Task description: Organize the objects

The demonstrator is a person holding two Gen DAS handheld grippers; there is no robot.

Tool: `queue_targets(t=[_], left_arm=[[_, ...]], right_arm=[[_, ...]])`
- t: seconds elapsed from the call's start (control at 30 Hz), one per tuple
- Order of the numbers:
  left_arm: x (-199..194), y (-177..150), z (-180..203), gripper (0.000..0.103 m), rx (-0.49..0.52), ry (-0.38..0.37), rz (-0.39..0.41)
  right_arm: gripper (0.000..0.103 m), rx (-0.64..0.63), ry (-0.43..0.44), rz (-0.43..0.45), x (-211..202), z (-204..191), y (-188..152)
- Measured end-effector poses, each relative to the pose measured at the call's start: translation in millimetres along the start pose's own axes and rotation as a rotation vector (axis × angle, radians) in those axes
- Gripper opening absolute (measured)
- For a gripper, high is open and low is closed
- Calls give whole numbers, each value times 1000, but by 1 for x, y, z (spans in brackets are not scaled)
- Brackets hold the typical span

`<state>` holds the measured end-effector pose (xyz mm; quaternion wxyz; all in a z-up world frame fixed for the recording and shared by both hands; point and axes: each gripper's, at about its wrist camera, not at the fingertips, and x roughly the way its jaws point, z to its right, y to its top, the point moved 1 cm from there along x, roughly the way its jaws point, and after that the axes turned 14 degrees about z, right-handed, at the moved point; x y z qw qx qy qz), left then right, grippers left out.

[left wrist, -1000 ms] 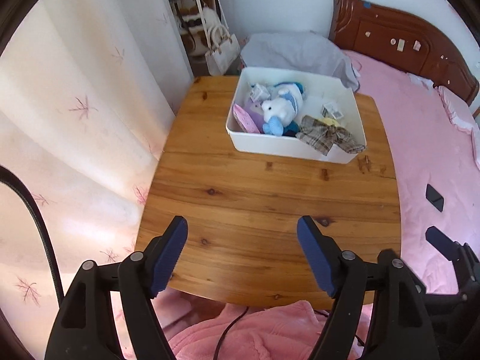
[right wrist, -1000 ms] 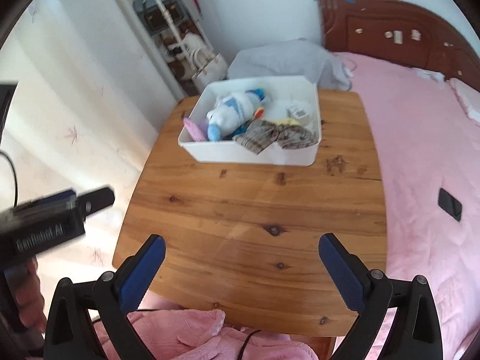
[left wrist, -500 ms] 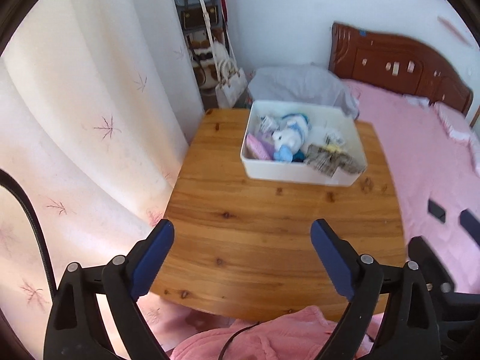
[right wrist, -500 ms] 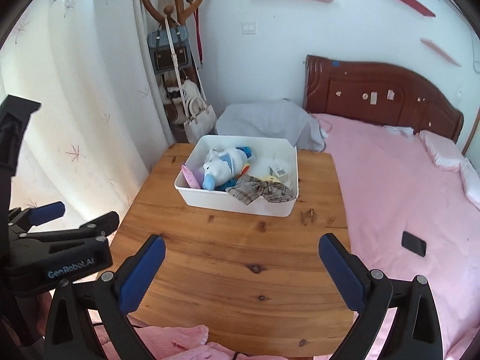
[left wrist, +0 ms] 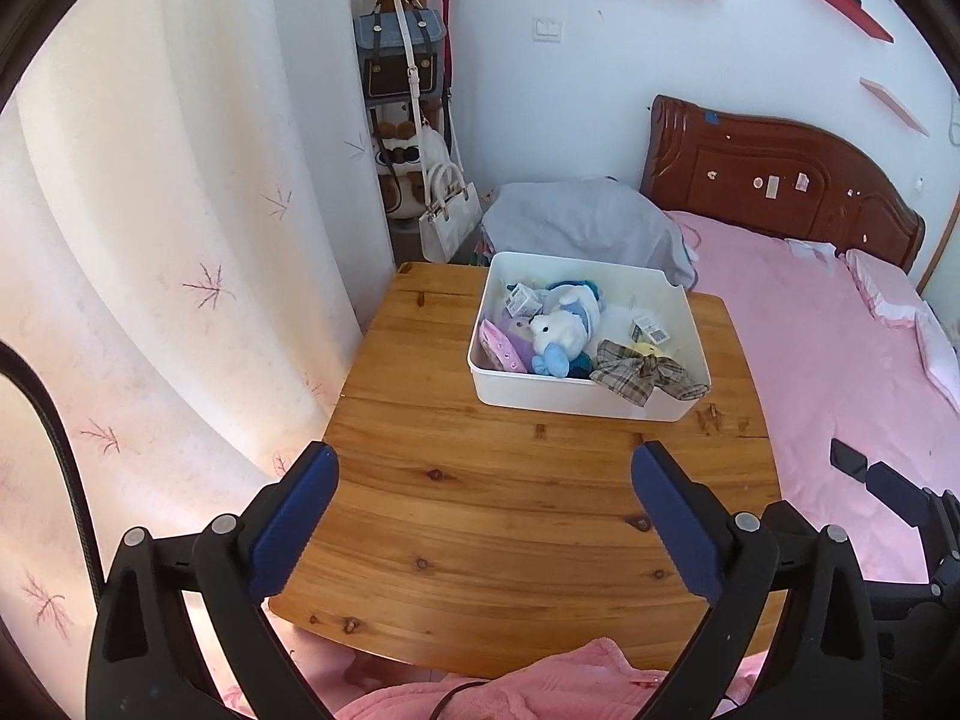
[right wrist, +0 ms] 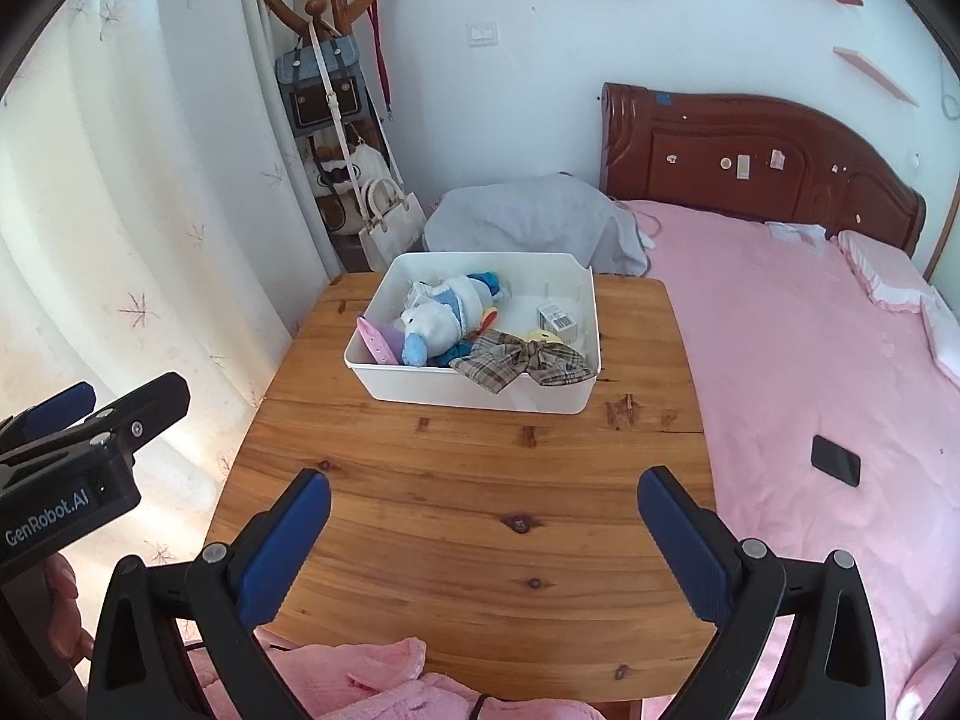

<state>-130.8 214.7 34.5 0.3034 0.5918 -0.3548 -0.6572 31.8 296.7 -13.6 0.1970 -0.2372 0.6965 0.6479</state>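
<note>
A white bin (left wrist: 576, 402) (right wrist: 468, 390) stands at the far end of the wooden table (left wrist: 510, 510) (right wrist: 480, 480). In it lie a white and blue plush toy (left wrist: 561, 324) (right wrist: 438, 318), a plaid bow (left wrist: 645, 369) (right wrist: 522, 363), a pink item (left wrist: 501, 348) and small printed boxes (left wrist: 648, 327) (right wrist: 555, 318). My left gripper (left wrist: 485, 462) hangs over the near half of the table, its jaws opening with nothing between them. My right gripper (right wrist: 485, 483) is beside it on the right, open and holding nothing. Both are well short of the bin.
A pink bed (right wrist: 810, 360) with a dark phone (right wrist: 835, 461) on it runs along the table's right side. A pale curtain (left wrist: 150, 300) hangs on the left. A coat rack with bags (right wrist: 336, 120) and a grey covered bundle (right wrist: 528, 222) stand behind the table. Pink fleece (left wrist: 510, 684) lies at the near edge.
Both grippers have drawn back and tipped upward, so the bin looks farther off and more of the room shows. The left jaws have spread wider. The right jaws are unchanged.
</note>
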Motion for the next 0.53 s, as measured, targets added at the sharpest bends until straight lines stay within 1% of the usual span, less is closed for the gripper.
queue_targets(t=[0.1, 0.3, 0.53], left_arm=[[4, 1, -1, 99, 3, -11, -5], [7, 4, 0, 99, -3, -78, -4], [11, 5, 1, 99, 17, -100, -11]], right_arm=[[103, -12, -3, -7, 3, -4, 1], [103, -18, -17, -32, 6, -7, 0], [103, -12, -30, -53, 10, -11, -1]])
